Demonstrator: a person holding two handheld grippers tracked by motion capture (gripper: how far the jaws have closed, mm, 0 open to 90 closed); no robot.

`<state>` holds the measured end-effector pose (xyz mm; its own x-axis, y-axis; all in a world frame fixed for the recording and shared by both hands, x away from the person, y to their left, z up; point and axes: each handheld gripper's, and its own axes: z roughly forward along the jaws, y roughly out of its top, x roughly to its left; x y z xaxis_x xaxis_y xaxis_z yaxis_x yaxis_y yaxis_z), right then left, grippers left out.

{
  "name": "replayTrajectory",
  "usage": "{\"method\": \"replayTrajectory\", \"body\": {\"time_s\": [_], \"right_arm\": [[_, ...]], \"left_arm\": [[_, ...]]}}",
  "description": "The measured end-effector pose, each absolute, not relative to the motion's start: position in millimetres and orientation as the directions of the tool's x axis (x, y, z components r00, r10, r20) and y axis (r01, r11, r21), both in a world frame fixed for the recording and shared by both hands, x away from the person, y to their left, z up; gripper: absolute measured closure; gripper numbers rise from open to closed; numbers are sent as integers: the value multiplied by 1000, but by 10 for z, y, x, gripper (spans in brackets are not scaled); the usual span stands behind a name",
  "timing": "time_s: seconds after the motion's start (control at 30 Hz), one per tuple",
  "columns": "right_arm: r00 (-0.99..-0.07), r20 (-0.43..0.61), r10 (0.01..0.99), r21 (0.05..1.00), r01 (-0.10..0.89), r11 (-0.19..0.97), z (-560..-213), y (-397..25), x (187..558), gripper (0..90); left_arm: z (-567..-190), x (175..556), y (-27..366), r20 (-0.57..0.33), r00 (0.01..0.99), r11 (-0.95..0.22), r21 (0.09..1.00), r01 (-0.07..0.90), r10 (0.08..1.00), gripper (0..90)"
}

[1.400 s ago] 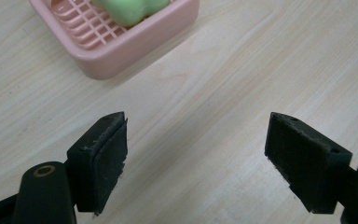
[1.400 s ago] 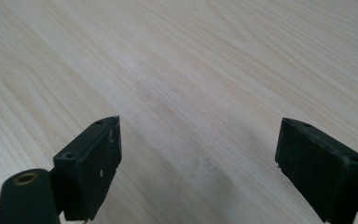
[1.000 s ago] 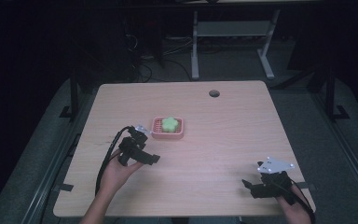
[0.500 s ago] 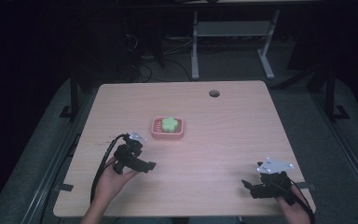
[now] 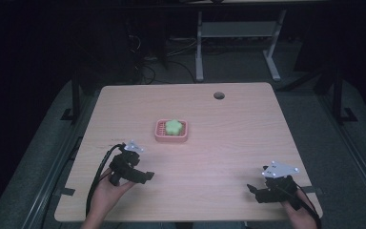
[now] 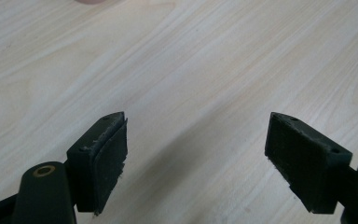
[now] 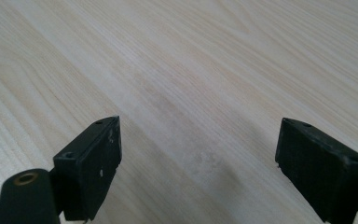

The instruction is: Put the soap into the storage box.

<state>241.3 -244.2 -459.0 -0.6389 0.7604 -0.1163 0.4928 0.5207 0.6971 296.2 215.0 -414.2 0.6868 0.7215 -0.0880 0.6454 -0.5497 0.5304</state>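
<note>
A pink slatted dish (image 5: 159,134) sits near the middle of the wooden table (image 5: 228,124), with a green flower-shaped piece (image 5: 173,126) lying in it. My left gripper (image 5: 145,177) rests at the front left, a hand's width short of the dish. In its own view the left gripper (image 6: 196,140) is open over bare wood, and a sliver of the pink dish (image 6: 93,1) shows at the top edge. My right gripper (image 5: 252,192) lies at the front right corner. The right gripper (image 7: 198,149) stands open with nothing between its jaws.
A round cable hole (image 5: 218,95) is set into the table's far right part. Beyond the far edge stand a white metal frame (image 5: 238,33) and loose cables (image 5: 147,67) on the dark floor. Both forearms enter over the front edge.
My left gripper has drawn back from the pink dish toward the front left of the table. The right gripper has stayed put.
</note>
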Motion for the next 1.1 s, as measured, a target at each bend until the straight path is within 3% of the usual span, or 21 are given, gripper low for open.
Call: {"method": "replayTrajectory", "body": {"time_s": [0.8,1.1], "right_arm": [[-635,-113,764,699,496,515,-4585,-2465,2406,138],[-643,-117,757,704,484,520,-4571,-2462,2393,138]], "left_arm": [[-4354,2684,2366,-111,650,-504,539,675,752,209],[-4361,2637,2392,-69,652,-515,553,655,755,209]]}}
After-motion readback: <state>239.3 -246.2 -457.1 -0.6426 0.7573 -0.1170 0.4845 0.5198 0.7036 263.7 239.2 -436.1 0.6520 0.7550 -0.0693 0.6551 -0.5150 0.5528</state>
